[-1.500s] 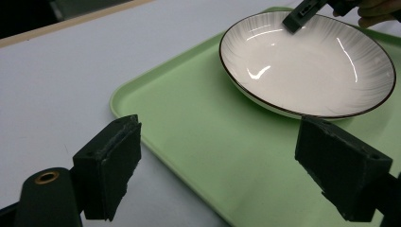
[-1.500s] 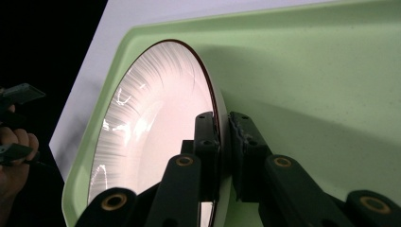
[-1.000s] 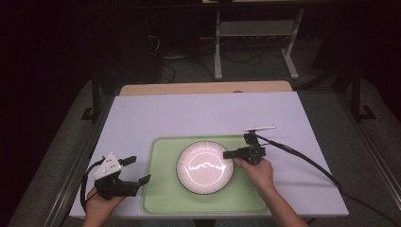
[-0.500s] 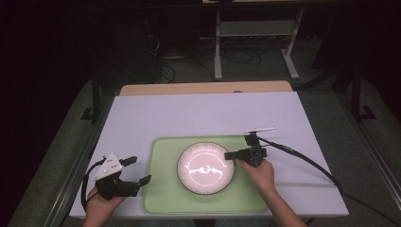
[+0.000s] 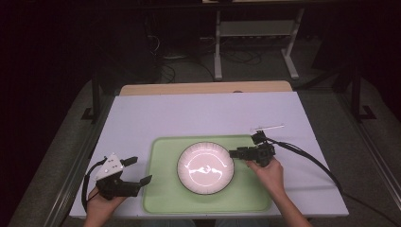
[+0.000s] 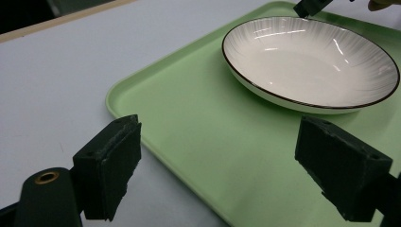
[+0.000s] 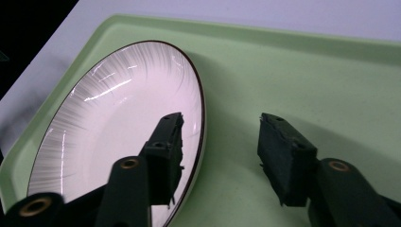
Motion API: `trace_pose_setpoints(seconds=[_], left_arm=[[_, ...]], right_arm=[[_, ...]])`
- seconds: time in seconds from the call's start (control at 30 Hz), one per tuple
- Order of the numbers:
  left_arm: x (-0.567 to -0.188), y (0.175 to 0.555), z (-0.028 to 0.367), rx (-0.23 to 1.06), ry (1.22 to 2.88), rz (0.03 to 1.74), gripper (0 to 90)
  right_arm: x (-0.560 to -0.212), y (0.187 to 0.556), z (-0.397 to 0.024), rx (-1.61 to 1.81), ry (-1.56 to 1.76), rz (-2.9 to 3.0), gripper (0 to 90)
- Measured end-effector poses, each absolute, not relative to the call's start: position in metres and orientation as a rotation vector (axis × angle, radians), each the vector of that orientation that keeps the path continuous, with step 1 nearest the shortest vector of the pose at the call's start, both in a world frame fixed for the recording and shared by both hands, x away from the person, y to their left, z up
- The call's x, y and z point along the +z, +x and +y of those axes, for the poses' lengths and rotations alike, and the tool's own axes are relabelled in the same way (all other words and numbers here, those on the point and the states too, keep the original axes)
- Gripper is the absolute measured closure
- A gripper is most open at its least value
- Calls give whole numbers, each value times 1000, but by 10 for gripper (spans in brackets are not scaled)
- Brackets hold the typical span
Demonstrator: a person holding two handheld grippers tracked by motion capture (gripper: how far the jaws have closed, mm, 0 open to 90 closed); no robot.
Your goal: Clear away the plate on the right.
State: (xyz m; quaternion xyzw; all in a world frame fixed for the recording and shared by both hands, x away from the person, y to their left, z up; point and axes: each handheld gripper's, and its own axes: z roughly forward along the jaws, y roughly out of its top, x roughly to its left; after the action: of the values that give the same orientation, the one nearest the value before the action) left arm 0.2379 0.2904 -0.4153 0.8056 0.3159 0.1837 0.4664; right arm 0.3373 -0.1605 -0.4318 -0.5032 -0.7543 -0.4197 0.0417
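One round white ribbed plate with a thin dark rim [image 5: 205, 168] is sitting in the middle of a pale green rectangular plastic tray [image 5: 163, 198] on the white worktop [image 5: 198, 113]. Straddling the plate's right edge, the right claw [image 7: 220, 151] is standing released, one jaw over the plate's inside and the other over the tray. At the tray's left edge, the left claw [image 6: 231, 163] is spread wide, grasping nothing.
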Motion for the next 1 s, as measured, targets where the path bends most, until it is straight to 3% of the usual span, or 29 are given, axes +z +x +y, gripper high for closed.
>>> trace_pose_setpoints(seconds=[1.0], left_arm=[[-418, 240, 287, 441, 1999, 779, 149]], right_arm=[[-417, 321, -200, -1515, -1415, -2569, 274]])
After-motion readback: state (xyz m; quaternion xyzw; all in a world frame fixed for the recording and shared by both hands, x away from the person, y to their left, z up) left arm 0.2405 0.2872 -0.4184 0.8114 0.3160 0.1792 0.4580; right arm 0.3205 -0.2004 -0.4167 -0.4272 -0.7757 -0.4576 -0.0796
